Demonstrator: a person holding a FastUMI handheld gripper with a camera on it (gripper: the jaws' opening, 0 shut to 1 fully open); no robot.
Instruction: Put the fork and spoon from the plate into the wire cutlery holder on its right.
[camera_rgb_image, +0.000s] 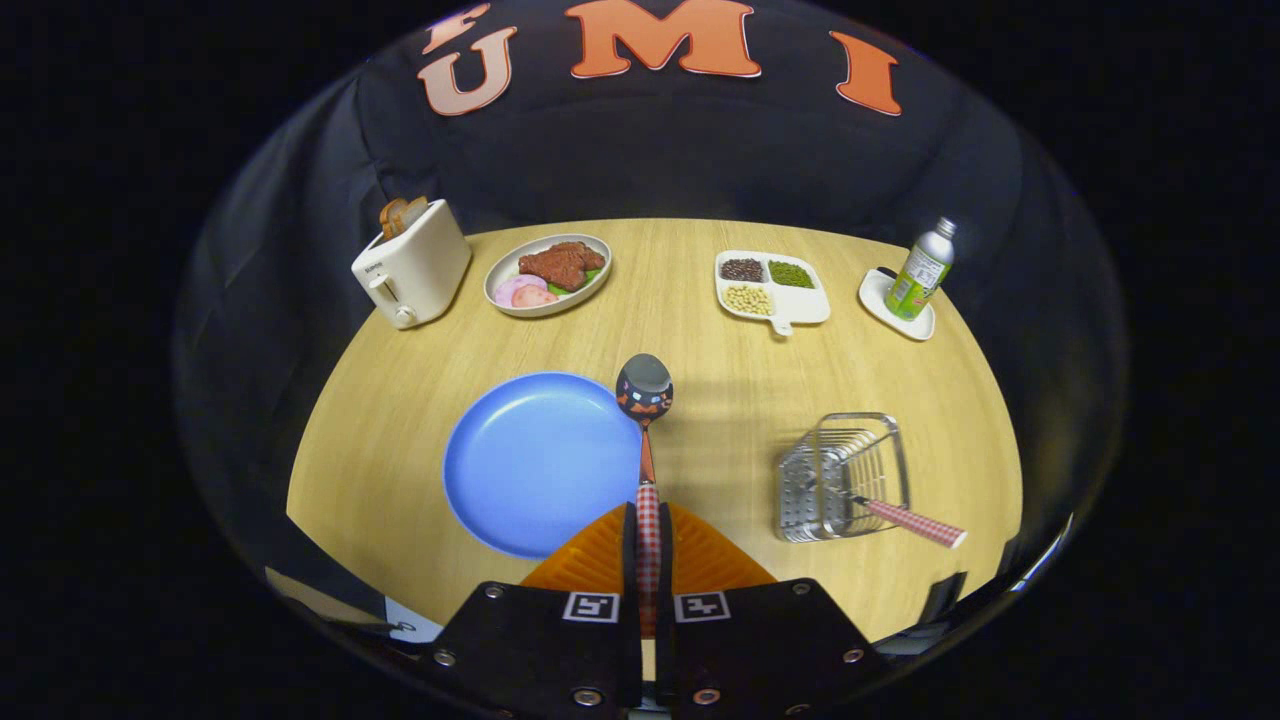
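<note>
My gripper (648, 520) is shut on the checked handle of the spoon (645, 400), whose bowl points away from me, lifted above the table just past the right rim of the blue plate (535, 465). The plate holds nothing. To the right stands the wire cutlery holder (845, 475), with the fork (905, 520) inside it, its checked handle leaning out toward the right.
At the back of the wooden table (700, 330) stand a toaster (412, 265) with bread, a plate of food (548, 274), a divided dish of beans (770, 285), and a bottle (922, 270) on a small saucer.
</note>
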